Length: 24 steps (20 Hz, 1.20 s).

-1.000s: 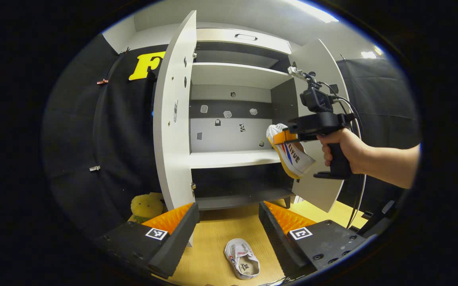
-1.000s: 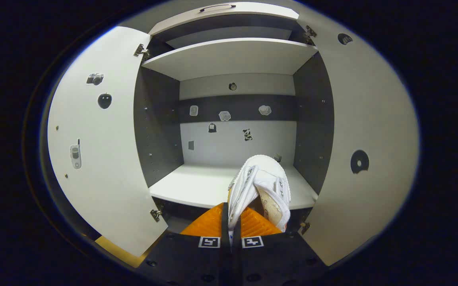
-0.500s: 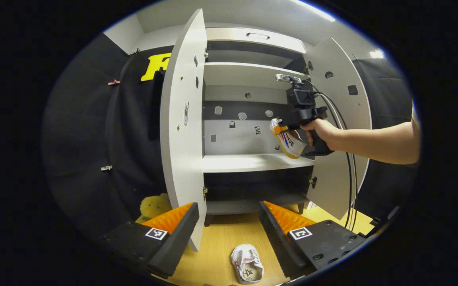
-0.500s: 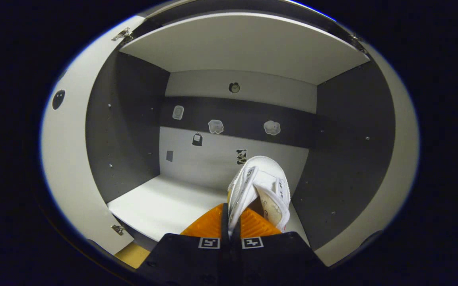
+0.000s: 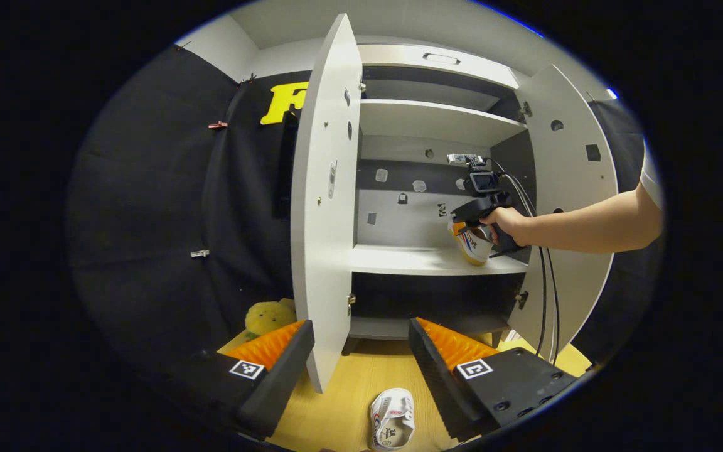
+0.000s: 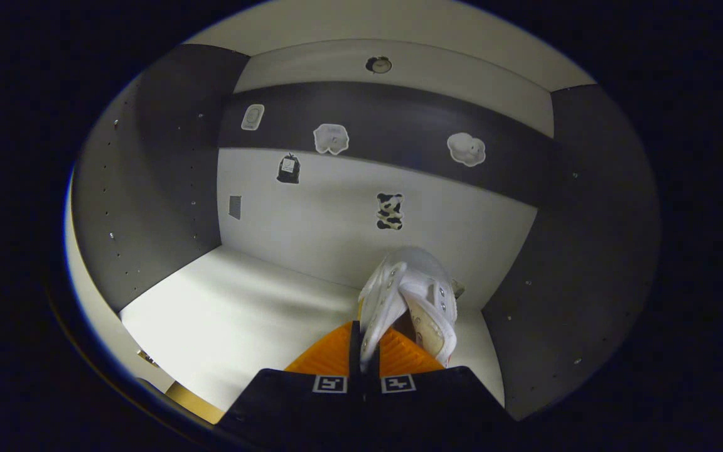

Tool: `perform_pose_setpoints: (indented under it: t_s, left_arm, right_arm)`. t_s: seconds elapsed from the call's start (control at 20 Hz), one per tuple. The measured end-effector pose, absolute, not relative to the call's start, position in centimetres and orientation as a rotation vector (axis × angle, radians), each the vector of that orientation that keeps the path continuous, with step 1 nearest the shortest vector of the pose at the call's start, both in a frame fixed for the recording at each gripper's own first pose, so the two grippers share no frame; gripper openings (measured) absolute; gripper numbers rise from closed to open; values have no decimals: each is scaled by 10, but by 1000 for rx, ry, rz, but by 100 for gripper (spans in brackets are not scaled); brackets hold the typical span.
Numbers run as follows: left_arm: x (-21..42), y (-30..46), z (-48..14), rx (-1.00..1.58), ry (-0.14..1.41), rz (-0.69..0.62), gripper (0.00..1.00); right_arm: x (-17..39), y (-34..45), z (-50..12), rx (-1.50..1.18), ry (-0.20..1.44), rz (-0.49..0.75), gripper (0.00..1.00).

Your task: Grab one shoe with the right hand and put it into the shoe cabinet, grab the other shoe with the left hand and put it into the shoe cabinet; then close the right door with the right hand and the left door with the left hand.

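In the right gripper view my right gripper point(image 6: 364, 342) is shut on a white canvas shoe point(image 6: 413, 301), pinching its side wall, with the toe pointing at the cabinet's back wall just above the middle shelf point(image 6: 242, 314). From the left gripper view that same shoe point(image 5: 473, 242) hangs over the right end of the shelf point(image 5: 412, 260), held by the right gripper point(image 5: 462, 223) in a hand. My left gripper point(image 5: 361, 351) stands open low over the floor. The second white shoe point(image 5: 391, 419) lies on the wooden floor between and just beyond its fingers.
The cabinet's left door point(image 5: 327, 201) stands open edge-on close in front of the left gripper. The right door point(image 5: 575, 201) is open behind the person's forearm point(image 5: 587, 223). A yellow plush toy point(image 5: 267, 316) sits on the floor at the left. Cables point(image 5: 546, 295) hang from the right gripper.
The right gripper has carried its shoe forward from the cabinet's mouth deep into the middle compartment and lowered it toward the shelf. The left gripper view has shifted left; the floor shoe sits lower in view.
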<state>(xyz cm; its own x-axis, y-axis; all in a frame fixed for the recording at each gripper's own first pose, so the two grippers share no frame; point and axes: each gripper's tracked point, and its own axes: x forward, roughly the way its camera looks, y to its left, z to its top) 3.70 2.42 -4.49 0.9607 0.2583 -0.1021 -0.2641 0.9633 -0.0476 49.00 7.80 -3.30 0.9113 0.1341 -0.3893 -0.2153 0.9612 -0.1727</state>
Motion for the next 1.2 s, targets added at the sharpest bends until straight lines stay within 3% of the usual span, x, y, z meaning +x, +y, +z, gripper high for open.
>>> perform_pose_setpoints:
  t_s: [0.35, 0.45, 0.55, 0.6, 0.7, 0.75, 0.8, 1.2]
  left_arm:
    - [15, 42, -44, -70, 101, 390, 95]
    - [12, 45, -43, -49, 99, 403, 95]
    - [14, 39, -45, -63, 102, 389, 95]
    - [15, 34, -47, -80, 108, 373, 95]
    - [17, 29, -49, -97, 118, 348, 95]
    - [18, 28, -48, -93, 118, 337, 95]
    - [19, 26, -47, -86, 117, 326, 95]
    - [14, 24, -51, -64, 124, 235, 95]
  right_arm:
    - [504, 80, -68, -75, 549, 111, 8]
    - [498, 86, -68, -60, 556, 132, 17]
    - [487, 99, -67, -58, 558, 183, 39]
    - [477, 104, -62, -51, 554, 204, 60]
    - [465, 110, -51, -43, 521, 222, 77]
    - [458, 111, -46, -41, 501, 227, 90]
    - [451, 112, -40, -44, 483, 227, 95]
    - [361, 112, 18, -51, 270, 274, 99]
